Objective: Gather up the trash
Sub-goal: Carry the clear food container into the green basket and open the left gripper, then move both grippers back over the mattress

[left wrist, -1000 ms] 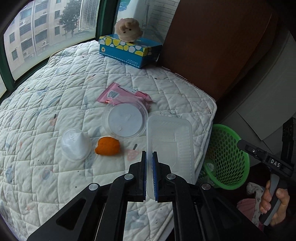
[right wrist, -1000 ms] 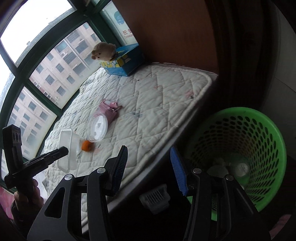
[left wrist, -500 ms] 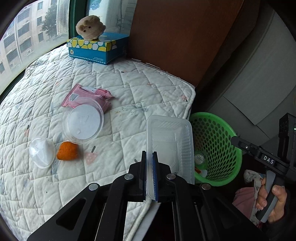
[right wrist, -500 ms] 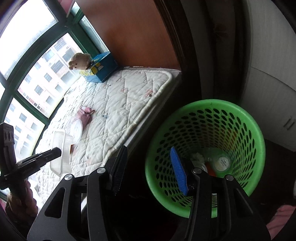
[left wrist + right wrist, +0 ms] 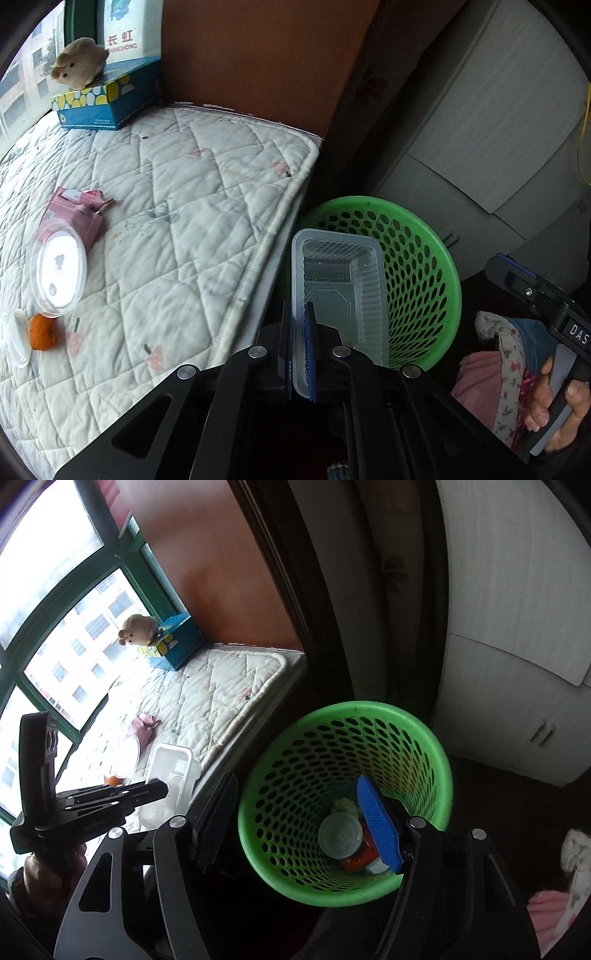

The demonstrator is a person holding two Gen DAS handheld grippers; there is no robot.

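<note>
My left gripper [image 5: 300, 332] is shut on the near rim of a clear plastic tray [image 5: 338, 284], held out over the left side of the green mesh basket [image 5: 417, 266]. In the right wrist view the same clear plastic tray [image 5: 173, 768] hangs beyond the bed edge, left of the green mesh basket [image 5: 436, 768]. My right gripper [image 5: 299, 823] hovers above the basket with its jaws opening and nothing between them. Several bits of trash [image 5: 340, 834] lie at the basket's bottom. On the bed lie a round clear lid [image 5: 59, 269], a pink wrapper [image 5: 79, 210], an orange peel [image 5: 42, 332] and a clear cup [image 5: 11, 339].
A quilted white mattress [image 5: 192, 192] ends at a stitched edge beside the basket. A blue tissue box [image 5: 107, 99] with a plush toy [image 5: 79, 62] sits at the far end by the window. Grey cabinet doors [image 5: 517, 627] stand behind the basket. A hand [image 5: 554, 410] grips the other handle.
My left gripper carried the tray from over the mattress past the bed edge to above the basket. My right gripper swung over the basket and its jaws spread wider.
</note>
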